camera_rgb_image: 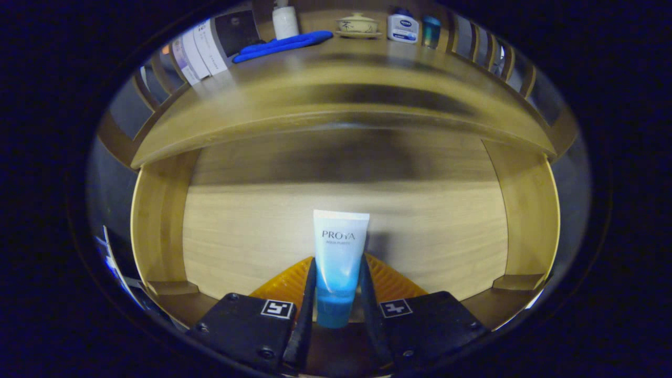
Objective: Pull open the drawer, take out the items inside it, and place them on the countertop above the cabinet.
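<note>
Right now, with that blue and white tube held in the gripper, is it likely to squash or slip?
The tube looks like soft plastic, so it probably gives a little where the gripper squeezes its lower body. Its glossy surface may be somewhat slippery. It seems small and likely light, so the hold should suffice.

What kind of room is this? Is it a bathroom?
Probably a mock-up bathroom or dressing corner, not a real room. A wooden cabinet with an open drawer has a countertop carrying a lotion bottle and a cream bottle. The gripper is shut on a cosmetic tube.
</note>
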`<state>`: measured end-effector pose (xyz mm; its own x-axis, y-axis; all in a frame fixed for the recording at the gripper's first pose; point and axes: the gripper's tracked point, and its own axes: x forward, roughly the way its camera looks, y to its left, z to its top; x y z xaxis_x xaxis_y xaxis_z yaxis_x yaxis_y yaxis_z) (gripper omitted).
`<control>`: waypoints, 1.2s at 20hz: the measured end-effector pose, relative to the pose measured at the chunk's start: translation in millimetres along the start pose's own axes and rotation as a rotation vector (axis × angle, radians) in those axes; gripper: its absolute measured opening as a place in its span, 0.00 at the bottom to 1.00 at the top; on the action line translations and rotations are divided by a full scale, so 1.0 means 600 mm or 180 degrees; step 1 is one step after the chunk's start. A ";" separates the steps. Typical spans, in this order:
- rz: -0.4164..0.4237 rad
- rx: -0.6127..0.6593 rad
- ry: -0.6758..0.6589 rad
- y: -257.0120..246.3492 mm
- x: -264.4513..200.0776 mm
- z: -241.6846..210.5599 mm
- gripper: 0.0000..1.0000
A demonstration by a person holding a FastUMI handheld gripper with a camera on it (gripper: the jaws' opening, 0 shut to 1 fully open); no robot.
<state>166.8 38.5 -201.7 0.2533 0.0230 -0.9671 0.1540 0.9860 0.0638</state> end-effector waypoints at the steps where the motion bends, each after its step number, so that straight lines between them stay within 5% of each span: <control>1: 0.0000 -0.0010 -0.0038 0.000 -0.012 0.003 0.46; 15: 0.0190 -0.0157 -0.0562 0.034 -0.152 0.098 0.46; 24: 0.0077 -0.0251 -0.0699 0.098 -0.162 0.173 0.46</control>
<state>250.2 76.9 -78.1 0.4591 0.0190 -0.8882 0.0724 0.9956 0.0587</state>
